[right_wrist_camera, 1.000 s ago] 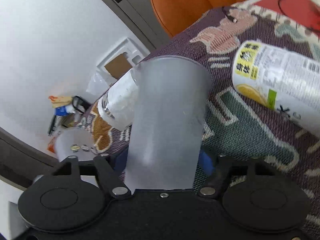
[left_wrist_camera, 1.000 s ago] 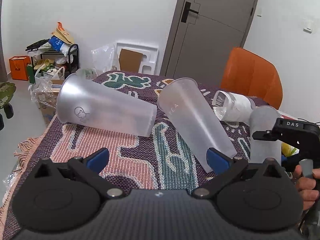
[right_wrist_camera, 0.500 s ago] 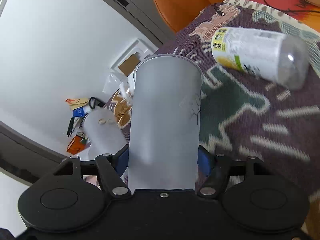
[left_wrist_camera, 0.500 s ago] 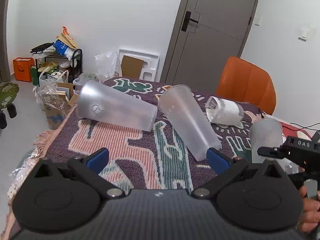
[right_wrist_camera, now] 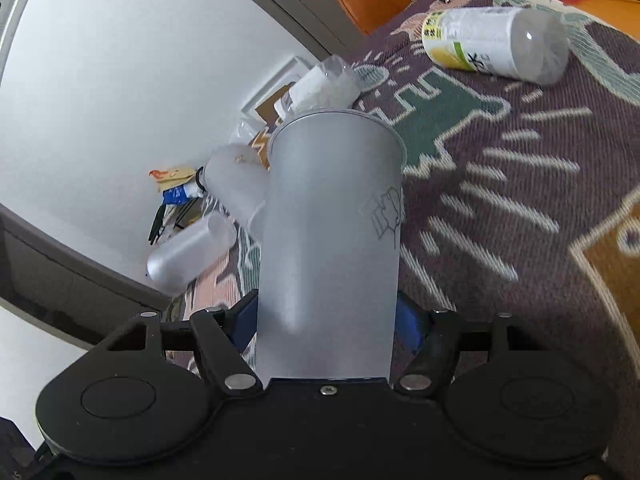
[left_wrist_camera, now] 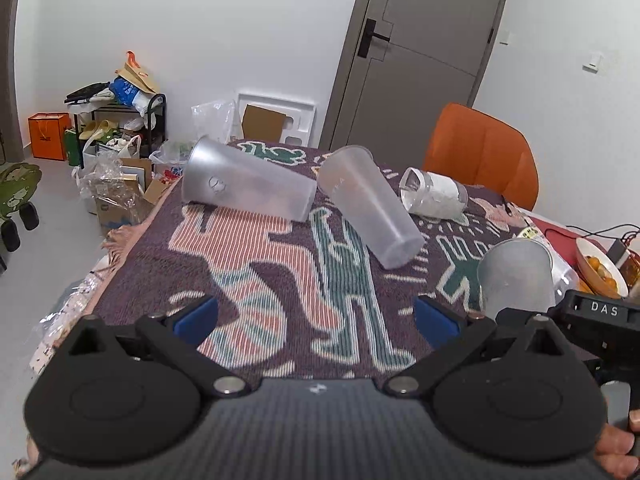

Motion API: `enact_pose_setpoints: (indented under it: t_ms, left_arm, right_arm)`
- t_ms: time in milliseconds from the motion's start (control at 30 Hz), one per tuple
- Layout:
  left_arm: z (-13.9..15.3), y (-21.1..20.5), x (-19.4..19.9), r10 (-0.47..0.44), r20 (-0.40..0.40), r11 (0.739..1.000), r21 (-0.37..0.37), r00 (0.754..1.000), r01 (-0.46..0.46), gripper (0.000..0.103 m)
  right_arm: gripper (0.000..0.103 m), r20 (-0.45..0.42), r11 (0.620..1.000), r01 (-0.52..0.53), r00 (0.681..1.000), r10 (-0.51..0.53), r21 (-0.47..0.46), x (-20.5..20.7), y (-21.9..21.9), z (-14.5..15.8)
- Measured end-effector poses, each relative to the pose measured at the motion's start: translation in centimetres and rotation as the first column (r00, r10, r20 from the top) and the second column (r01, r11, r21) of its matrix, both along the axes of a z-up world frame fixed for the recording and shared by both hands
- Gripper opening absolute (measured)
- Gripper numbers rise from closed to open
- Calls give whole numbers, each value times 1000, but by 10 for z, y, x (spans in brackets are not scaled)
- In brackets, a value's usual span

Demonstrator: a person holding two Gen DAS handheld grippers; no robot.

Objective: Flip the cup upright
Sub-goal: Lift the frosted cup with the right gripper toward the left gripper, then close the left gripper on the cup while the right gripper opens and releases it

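Observation:
My right gripper [right_wrist_camera: 326,320] is shut on a frosted plastic cup [right_wrist_camera: 332,220] and holds it above the patterned tablecloth [right_wrist_camera: 500,200], rim pointing away from the camera. The same cup [left_wrist_camera: 516,276] shows in the left wrist view at the right, held by the right gripper [left_wrist_camera: 560,316]. My left gripper [left_wrist_camera: 316,316] is open and empty above the cloth's near part. Two more frosted cups lie on their sides ahead of it: one at the far left [left_wrist_camera: 244,184] and one in the middle [left_wrist_camera: 368,204].
A clear cup with white paper inside [left_wrist_camera: 434,196] lies on its side at the back. A plastic bottle with a yellow label [right_wrist_camera: 496,46] lies on the cloth. An orange chair [left_wrist_camera: 480,152] stands behind the table. A bowl of fruit [left_wrist_camera: 600,268] sits at the right edge.
The right gripper has lifted and turned the held cup, and the view now looks down on the cloth from higher. The left gripper has pulled back and up, still open.

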State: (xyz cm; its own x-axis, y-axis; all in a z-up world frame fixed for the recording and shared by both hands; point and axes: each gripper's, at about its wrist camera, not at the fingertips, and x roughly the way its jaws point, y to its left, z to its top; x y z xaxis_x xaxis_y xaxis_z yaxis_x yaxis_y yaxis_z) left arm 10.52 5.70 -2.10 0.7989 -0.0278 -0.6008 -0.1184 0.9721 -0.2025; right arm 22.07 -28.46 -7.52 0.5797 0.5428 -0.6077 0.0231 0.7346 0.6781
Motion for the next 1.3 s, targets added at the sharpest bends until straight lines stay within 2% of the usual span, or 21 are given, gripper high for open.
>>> enact_pose_setpoints:
  t_ms: [400, 567, 600, 667, 967, 1300]
  left_arm:
    - [-12, -4, -42, -13, -28, 1000, -2, 1000, 13, 103]
    - [-15, -6, -47, -16, -48, 1000, 2, 999, 16, 103]
    - [-14, -7, -46, -18, -48, 1000, 2, 999, 18, 103]
    - [-11, -10, -44, -26, -42, 1000, 4, 999, 27, 103]
    - [-1, -38, -21, -113, -24, 994, -18, 993, 112, 102]
    - [2, -81, 11, -250, -57, 968, -55, 967, 247, 101]
  right_arm:
    - [66, -33, 999, -41, 999, 40, -17, -51, 11, -15]
    - [76, -41, 997, -77, 996, 77, -7, -59, 12, -17]
    - [83, -32, 997, -80, 996, 80, -9, -59, 10, -15]
    - [87, -10, 997, -74, 997, 74, -10, -64, 4, -10]
    - [89, 63, 999, -33, 997, 34, -27, -68, -42, -3]
    - [89, 154, 997, 10, 988, 3, -81, -76, -80, -12]
